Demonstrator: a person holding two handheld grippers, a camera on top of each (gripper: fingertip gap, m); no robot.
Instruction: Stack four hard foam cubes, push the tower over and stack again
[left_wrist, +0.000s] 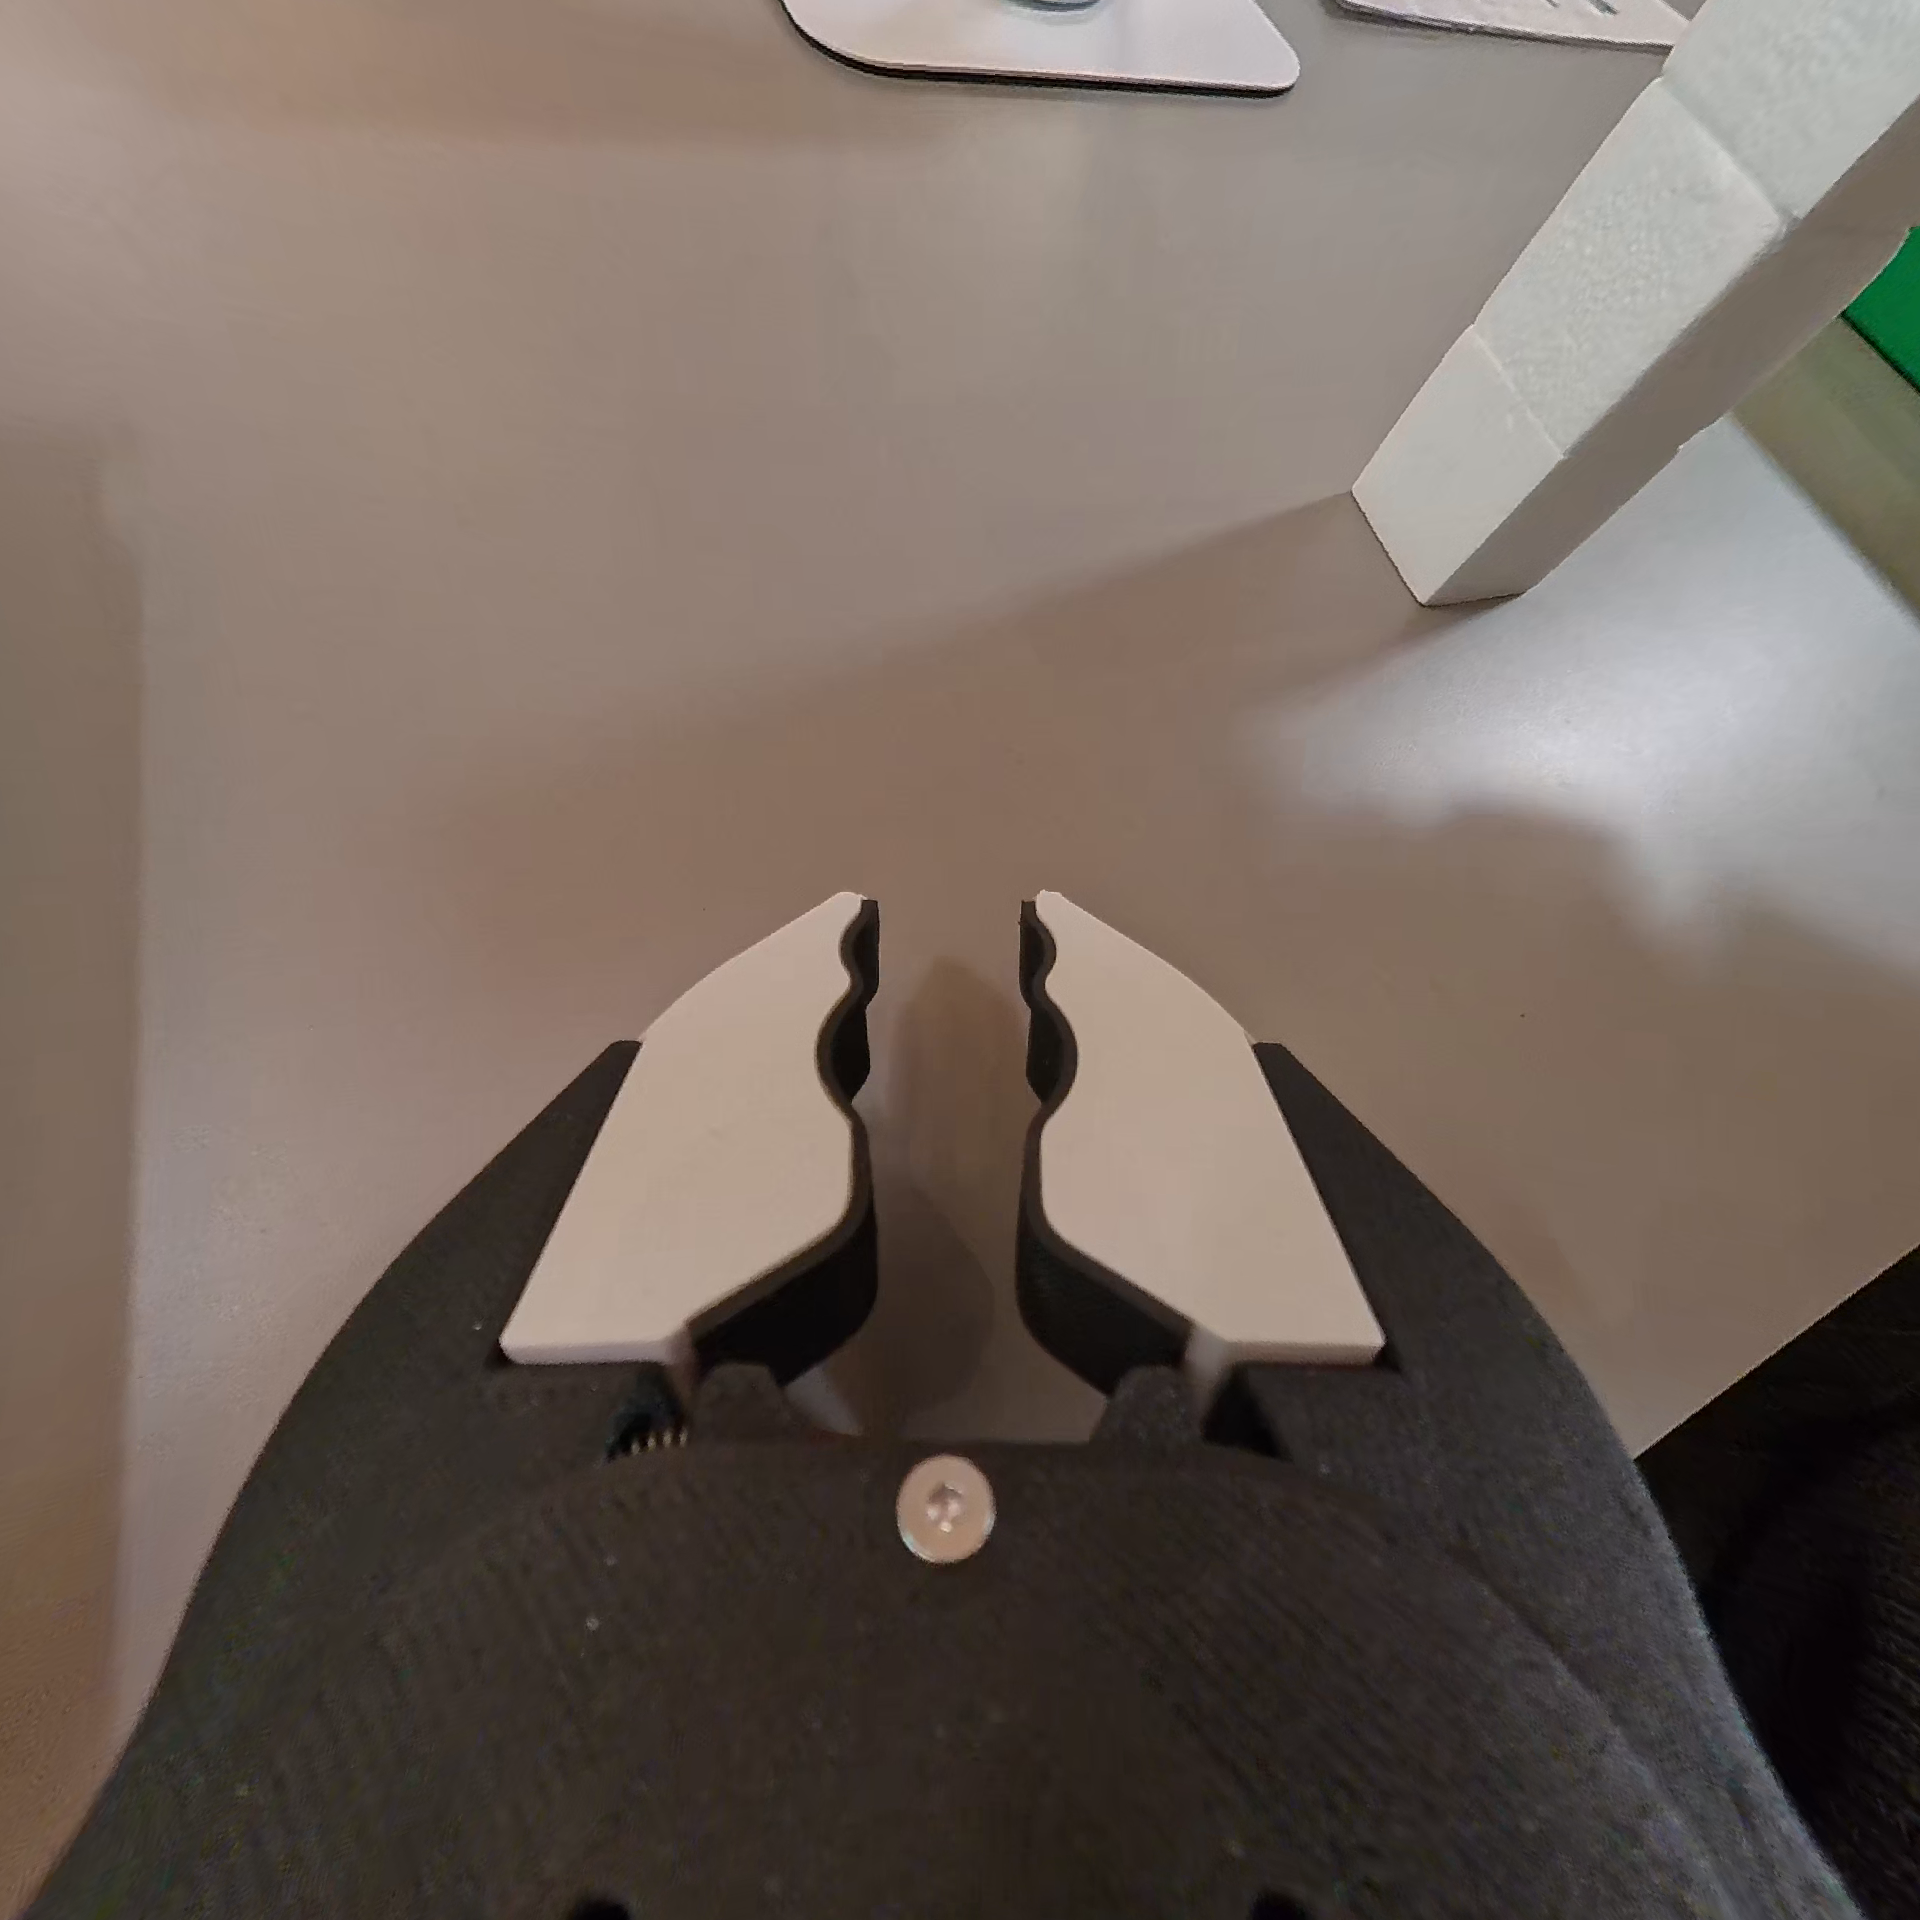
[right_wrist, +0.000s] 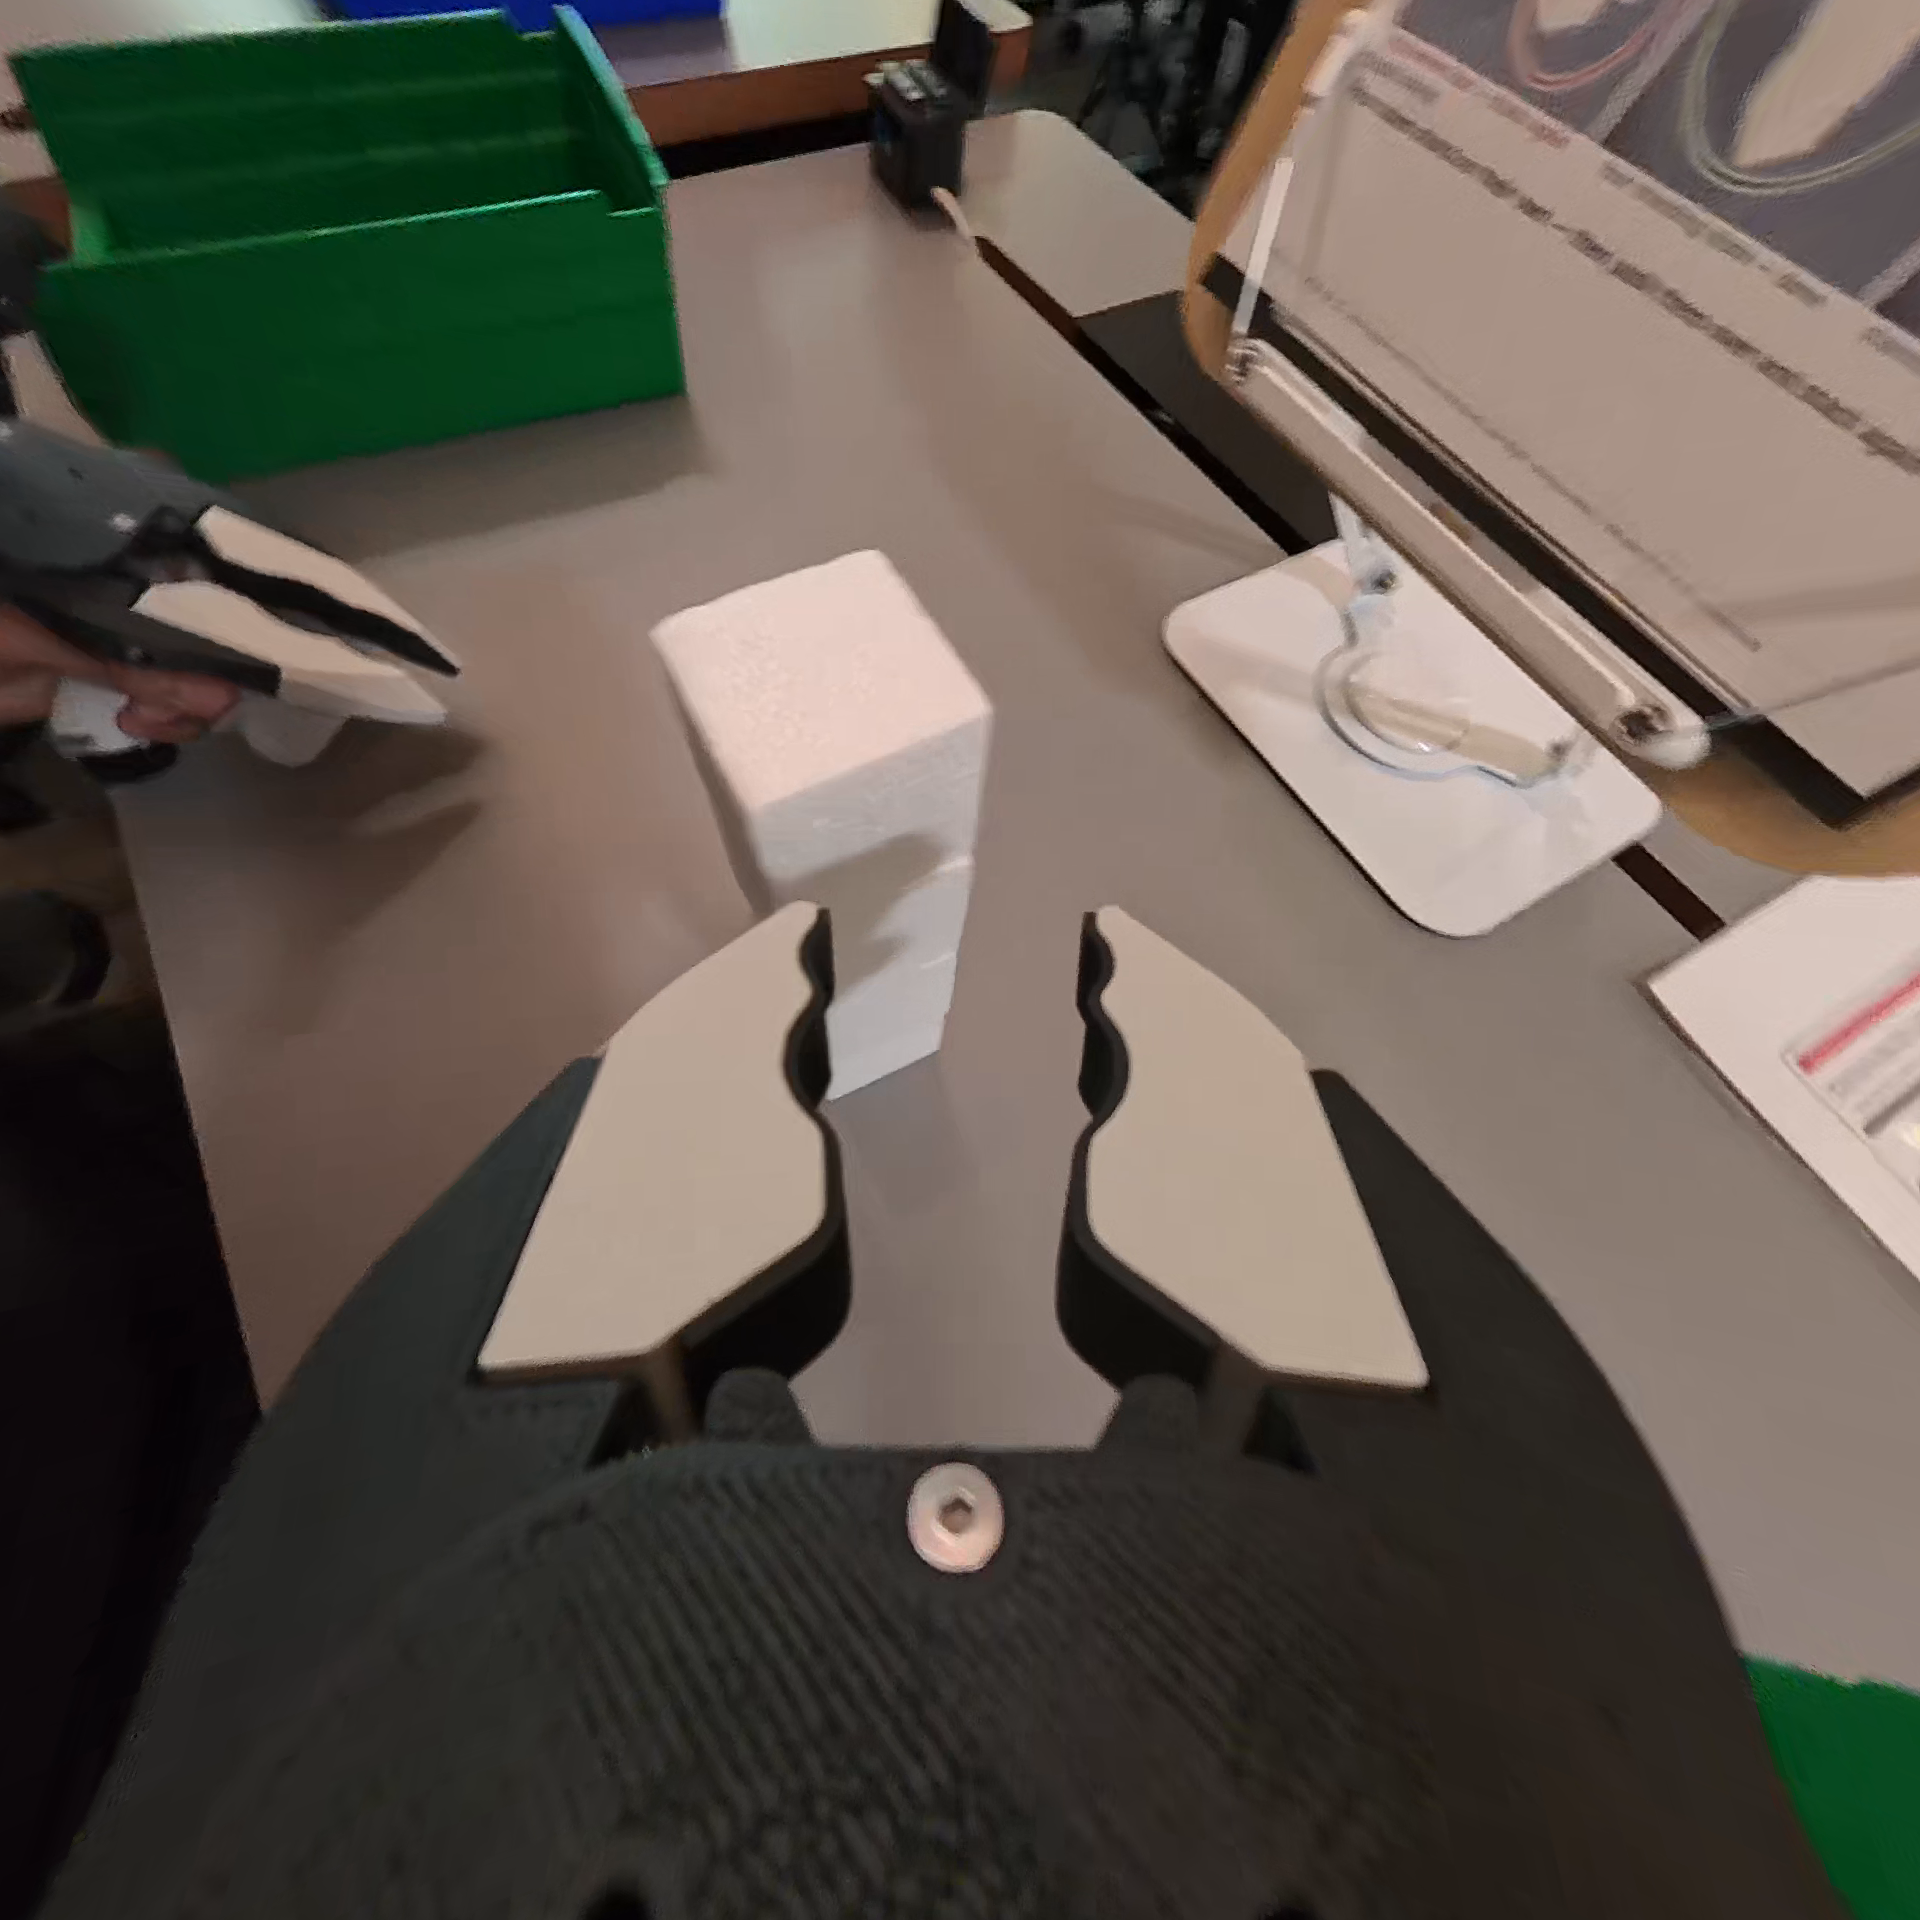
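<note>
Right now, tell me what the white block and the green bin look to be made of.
White block: probably polystyrene foam, with a matte, grainy, beaded surface. Green bin: likely 3D-printed plastic, matte, with fine horizontal ridges along its walls; motion blur leaves this uncertain.

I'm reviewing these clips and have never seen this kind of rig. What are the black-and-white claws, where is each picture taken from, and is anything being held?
Each claw is a hand-held gripper carried by a person, with a camera looking along its two fingers. One picture comes from the left hand-held gripper, the other from the right hand-held gripper. Both are open and hold nothing. On the grey table stands an upright stack of white foam blocks, just ahead of the right one. Behind it sit a green bin and a white tablet stand. The left one also appears at the right view's left edge.
</note>
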